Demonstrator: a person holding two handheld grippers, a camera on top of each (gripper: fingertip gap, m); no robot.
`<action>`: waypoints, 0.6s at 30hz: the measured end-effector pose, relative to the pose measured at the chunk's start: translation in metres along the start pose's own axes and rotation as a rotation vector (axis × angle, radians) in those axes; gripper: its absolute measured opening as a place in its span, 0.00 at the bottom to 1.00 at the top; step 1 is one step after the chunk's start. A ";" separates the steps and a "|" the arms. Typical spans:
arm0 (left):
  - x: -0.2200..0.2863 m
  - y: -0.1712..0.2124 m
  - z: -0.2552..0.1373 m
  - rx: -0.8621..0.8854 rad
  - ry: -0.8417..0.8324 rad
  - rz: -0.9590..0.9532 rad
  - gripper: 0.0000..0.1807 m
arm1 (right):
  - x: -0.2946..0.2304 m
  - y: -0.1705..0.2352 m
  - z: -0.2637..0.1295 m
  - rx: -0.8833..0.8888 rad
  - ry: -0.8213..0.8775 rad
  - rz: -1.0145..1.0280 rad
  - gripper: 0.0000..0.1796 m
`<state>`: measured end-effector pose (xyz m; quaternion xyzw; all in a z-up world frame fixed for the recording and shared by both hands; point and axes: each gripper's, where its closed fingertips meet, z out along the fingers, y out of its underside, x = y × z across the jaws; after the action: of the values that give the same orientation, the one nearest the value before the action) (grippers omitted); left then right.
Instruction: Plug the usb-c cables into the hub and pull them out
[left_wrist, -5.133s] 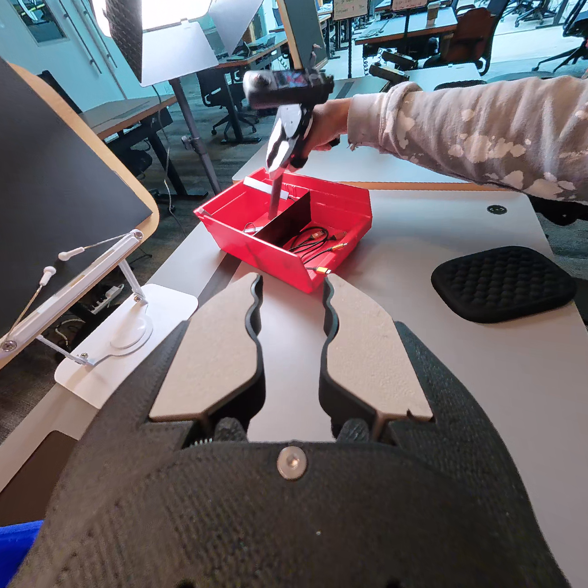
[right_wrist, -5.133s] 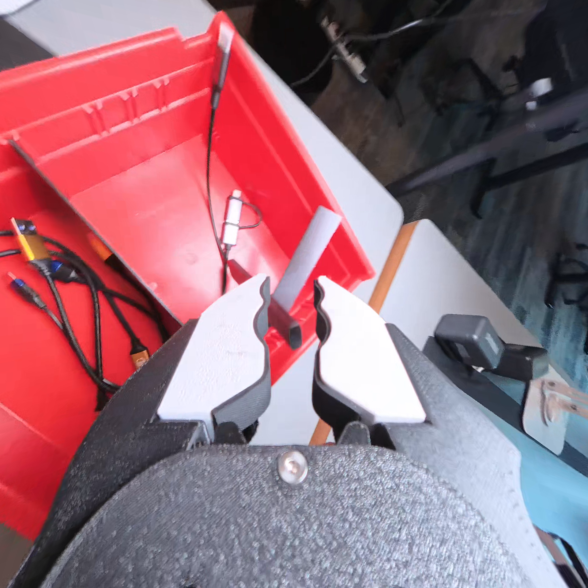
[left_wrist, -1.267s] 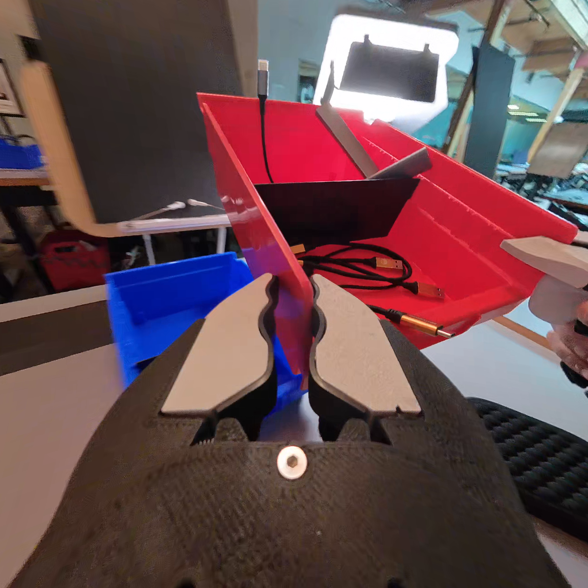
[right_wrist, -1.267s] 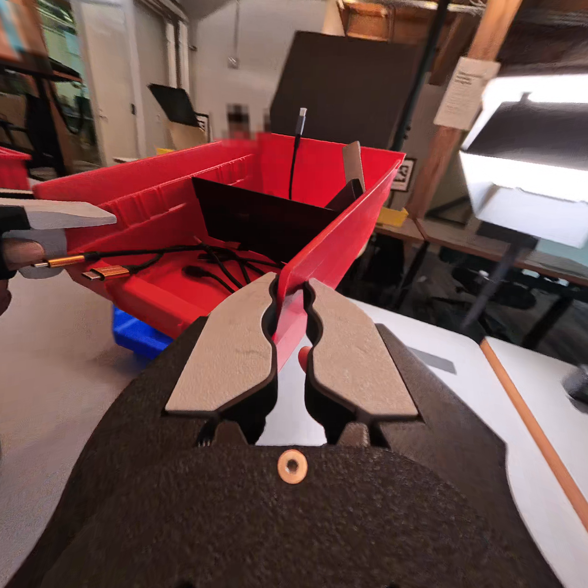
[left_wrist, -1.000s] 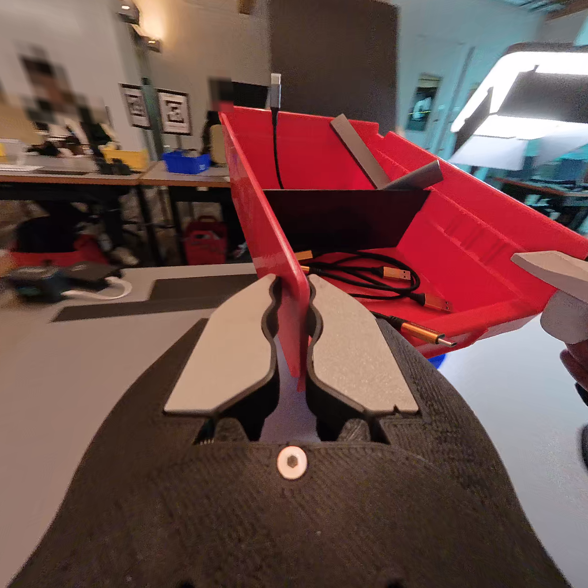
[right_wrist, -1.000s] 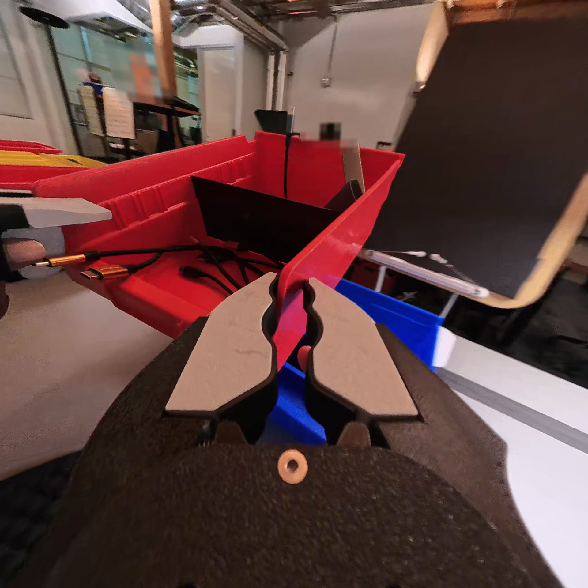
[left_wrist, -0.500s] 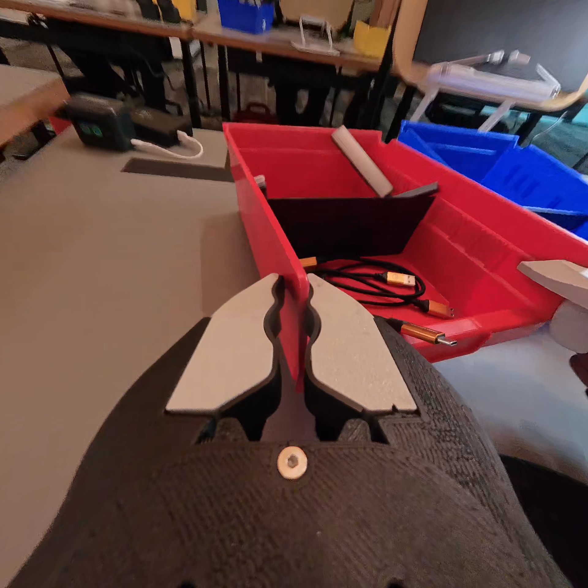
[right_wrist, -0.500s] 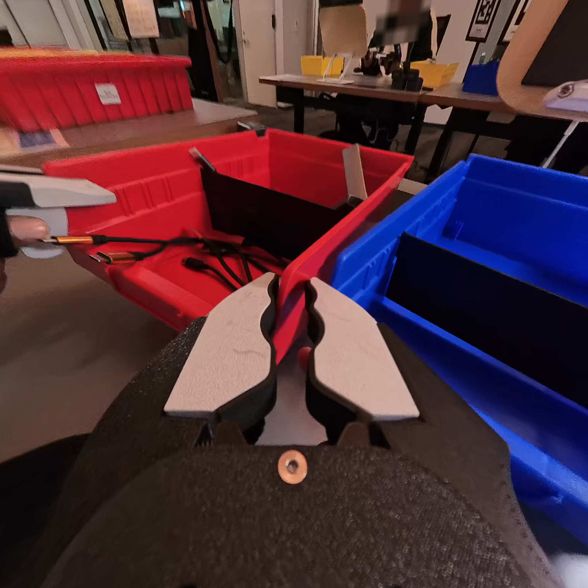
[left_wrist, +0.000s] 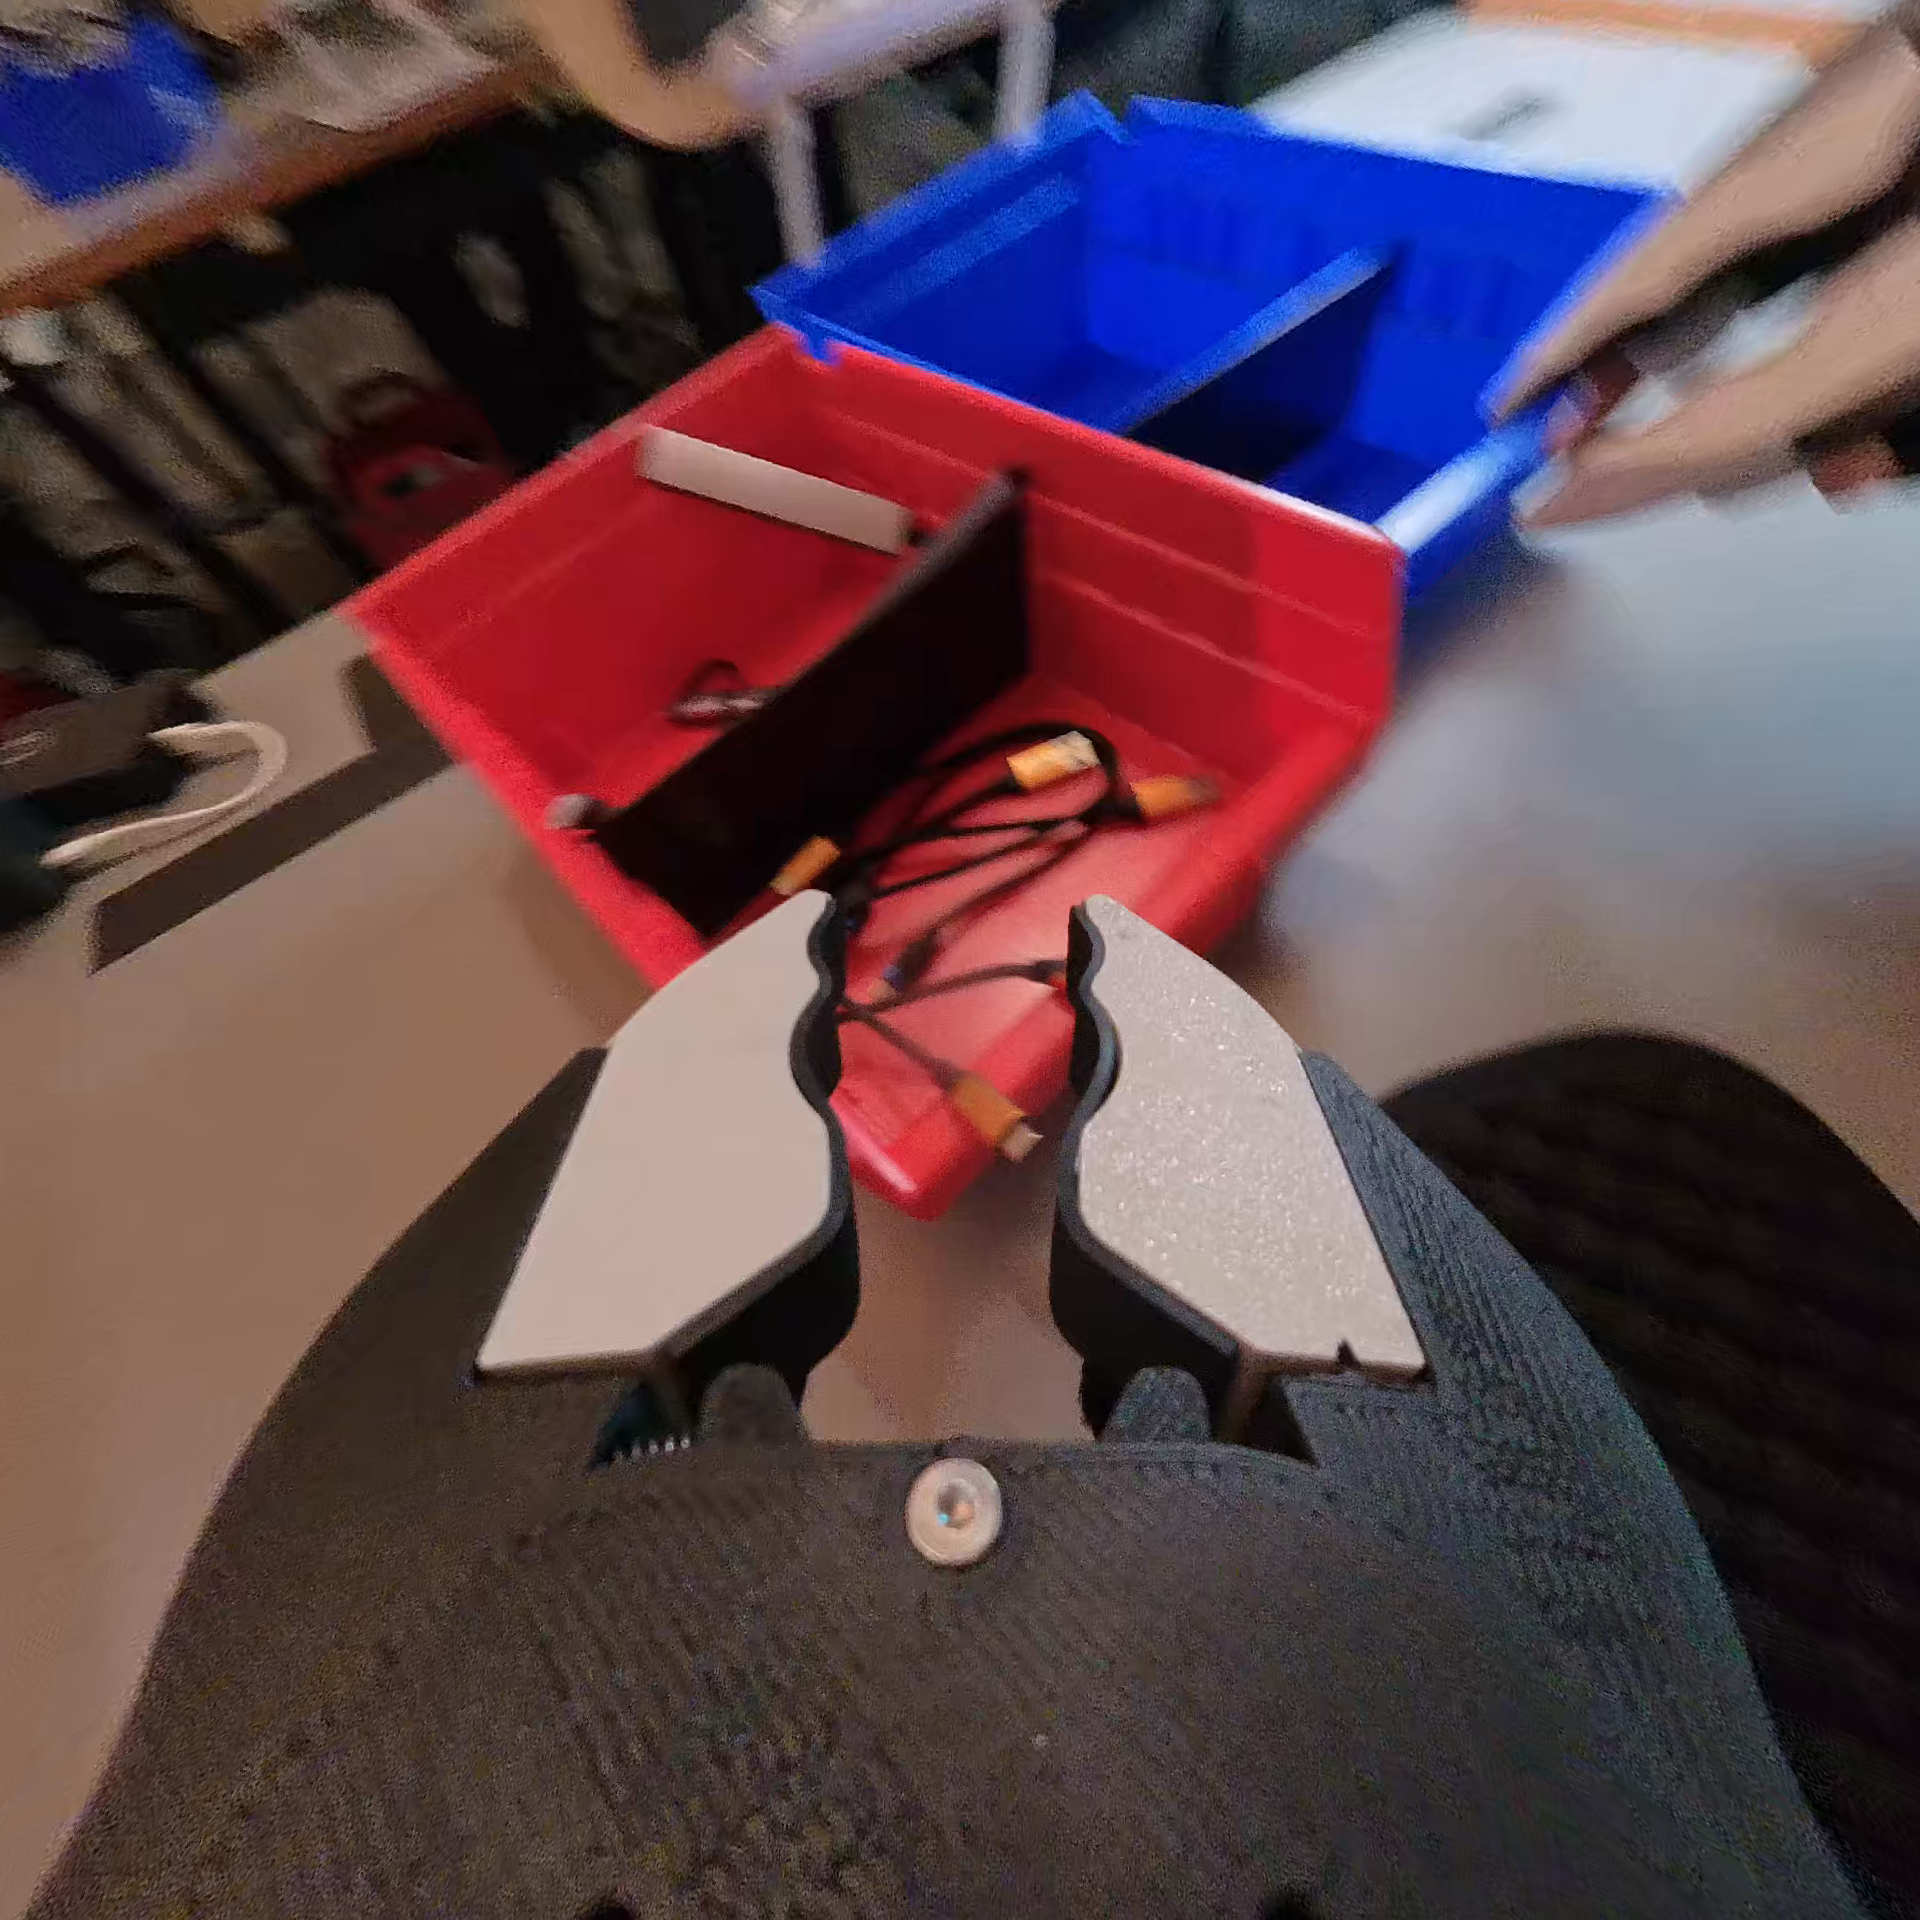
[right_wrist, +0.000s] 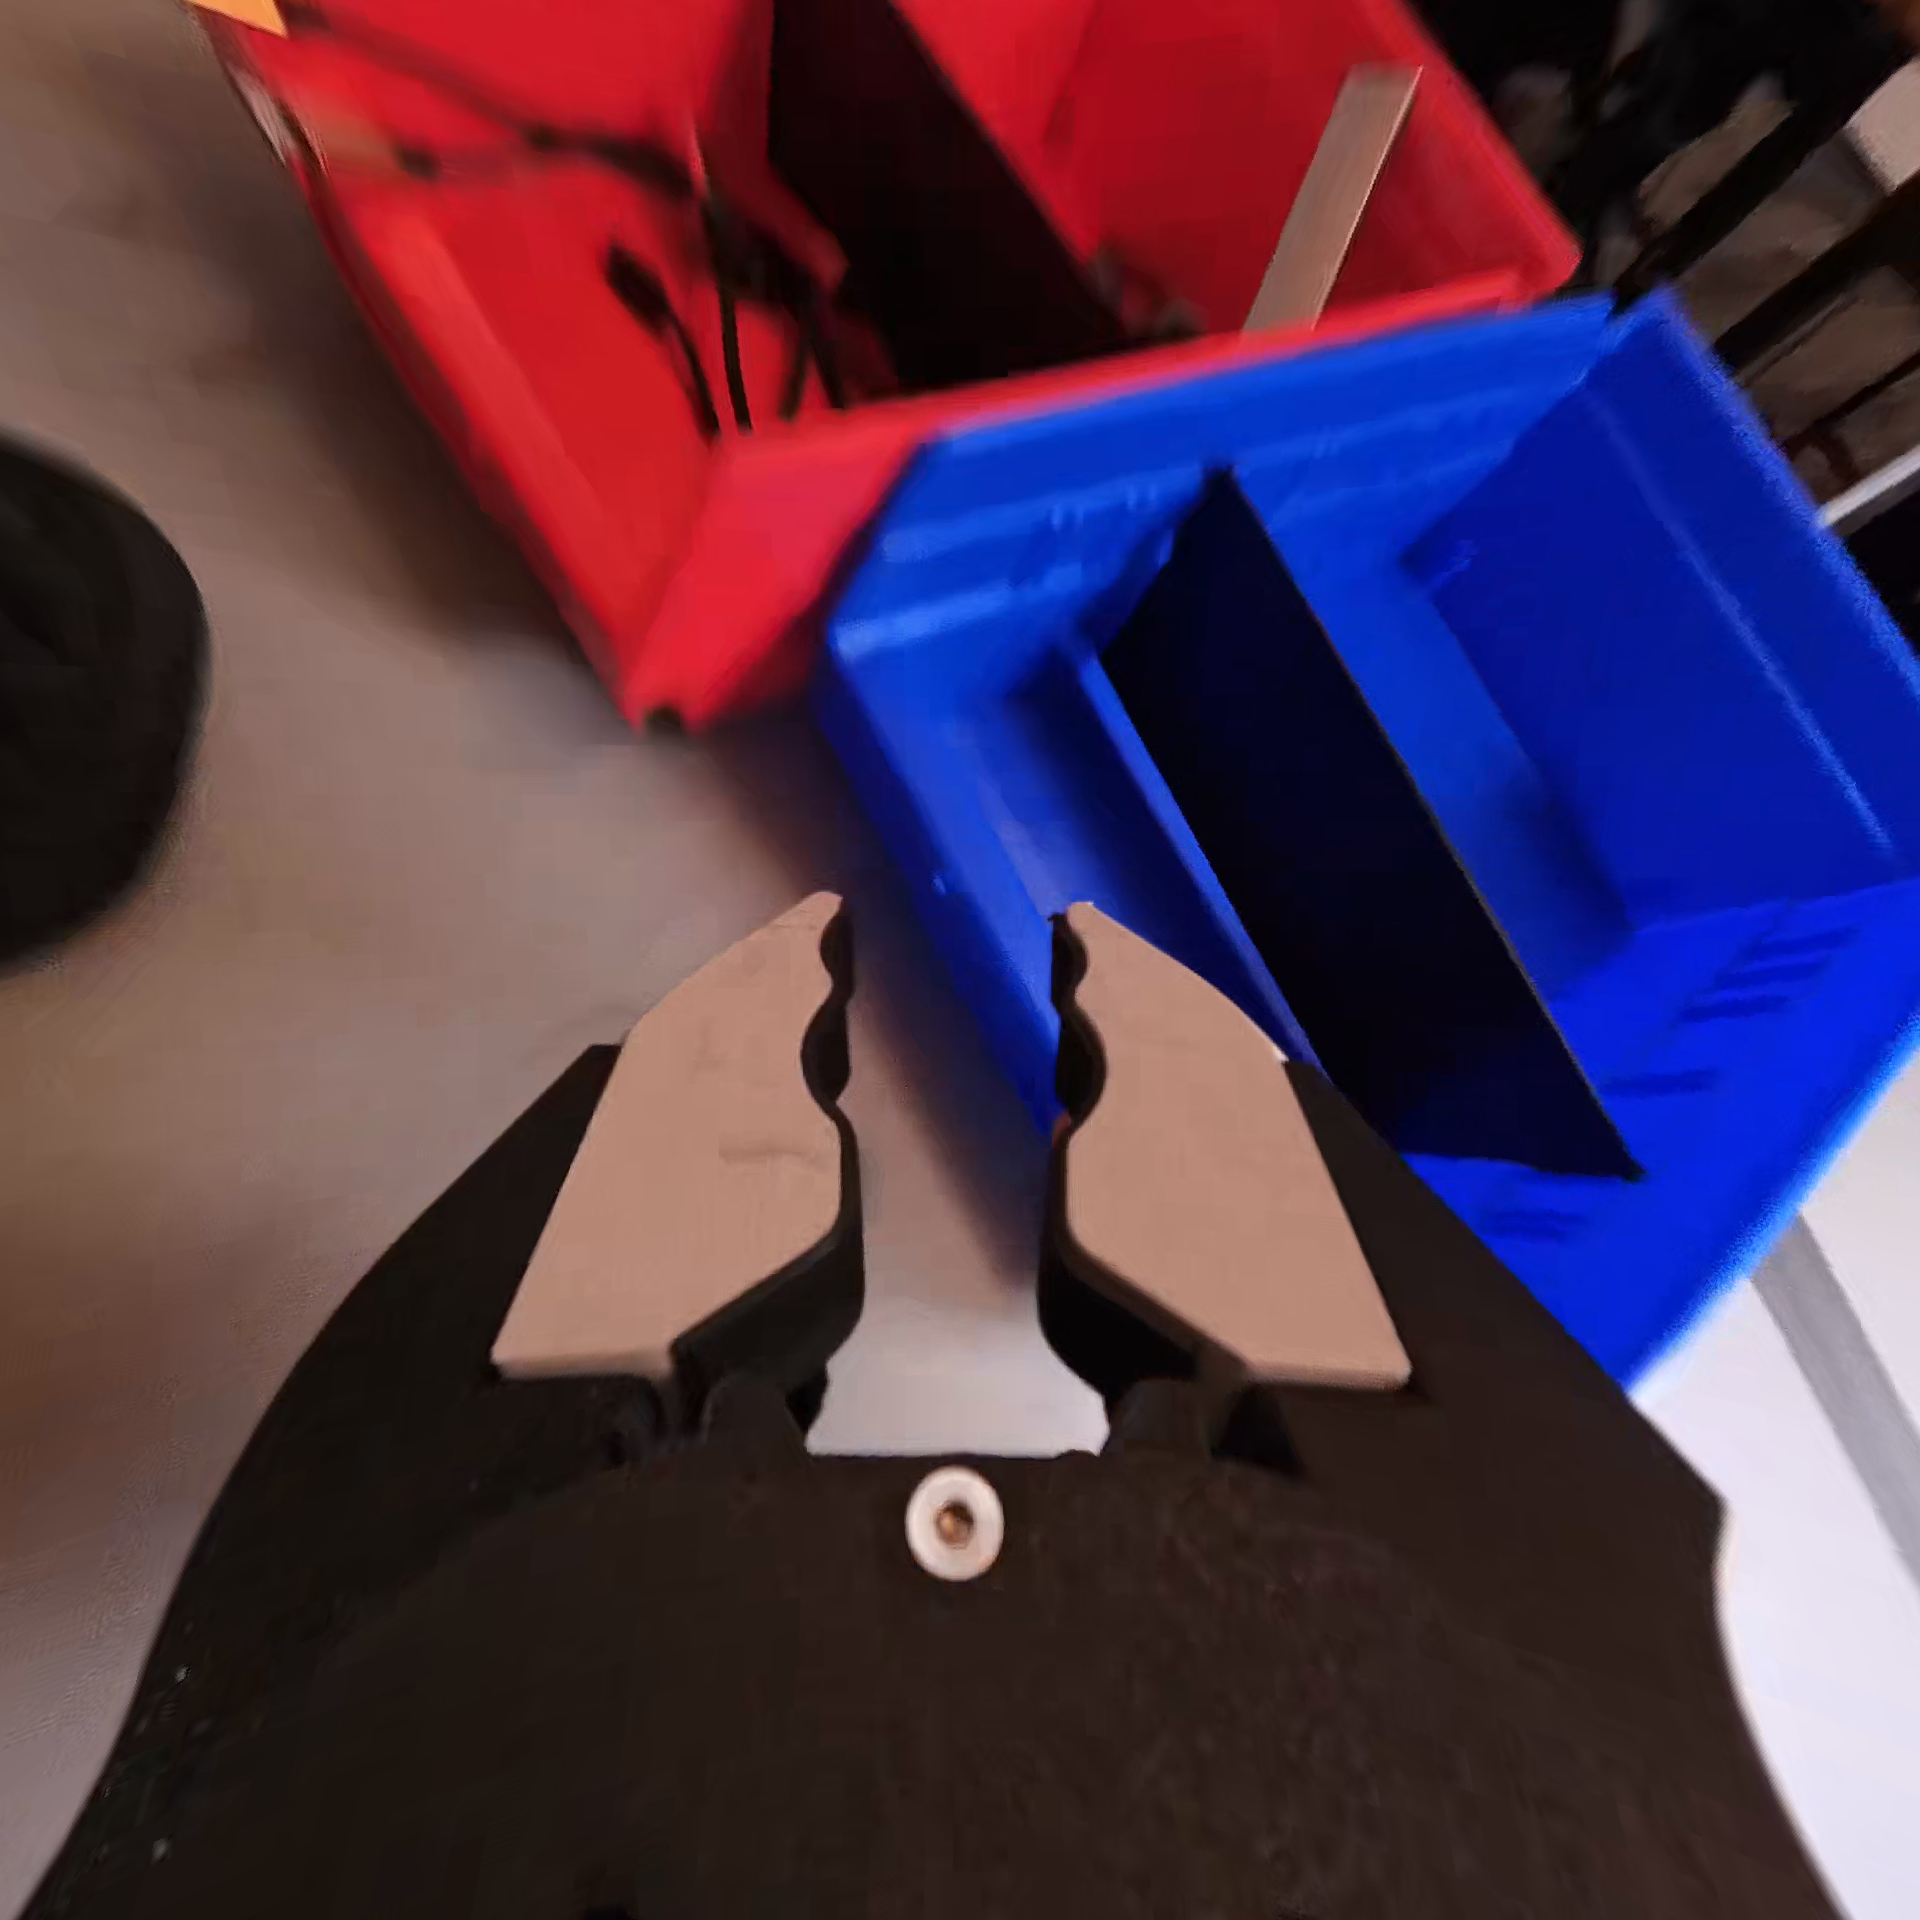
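A red bin (left_wrist: 1195, 623) stands on the grey table (left_wrist: 260, 1039), split by a black divider (left_wrist: 831, 748). Several black USB-C cables with orange plugs (left_wrist: 1049, 758) lie tangled in its near compartment. A grey hub (left_wrist: 769, 494) leans in the far compartment. My left gripper (left_wrist: 951, 914) is open and empty, just above the bin's near corner. In the right wrist view the red bin (right_wrist: 748, 540), cables (right_wrist: 717, 312) and hub (right_wrist: 1330, 177) lie ahead. My right gripper (right_wrist: 945, 914) is open and empty, above the near wall of a blue bin (right_wrist: 935, 727).
The blue bin (left_wrist: 1195, 208) sits right beside the red one, with a dark divider (right_wrist: 1351, 831) and nothing in it. A black textured pad (left_wrist: 1662, 1247) lies on the table near me; it also shows in the right wrist view (right_wrist: 83, 707). Blurred gripper fingers (left_wrist: 1683, 436) show at the far right. One gripper's finger ends stand about 25 cm off the other's.
Both grippers held the red bin by its side walls and carried it. Now it rests on the table beside the blue bin, and both grippers have opened and drawn back.
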<state>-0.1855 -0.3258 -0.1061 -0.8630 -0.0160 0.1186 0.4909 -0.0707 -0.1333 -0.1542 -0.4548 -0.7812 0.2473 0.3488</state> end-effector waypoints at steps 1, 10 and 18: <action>0.013 0.006 0.007 -0.078 0.061 0.068 0.25 | 0.006 0.014 0.003 -0.069 -0.016 -0.044 0.23; 0.046 0.056 0.082 -0.559 0.203 0.503 0.29 | 0.020 0.062 0.044 -0.370 -0.096 -0.313 0.22; 0.054 0.062 0.102 -0.621 0.264 0.511 0.20 | 0.005 0.092 0.004 -0.368 -0.077 -0.239 0.16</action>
<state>-0.1607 -0.2645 -0.2193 -0.9539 0.2263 0.1145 0.1603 -0.0255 -0.0867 -0.2201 -0.4052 -0.8742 0.0745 0.2569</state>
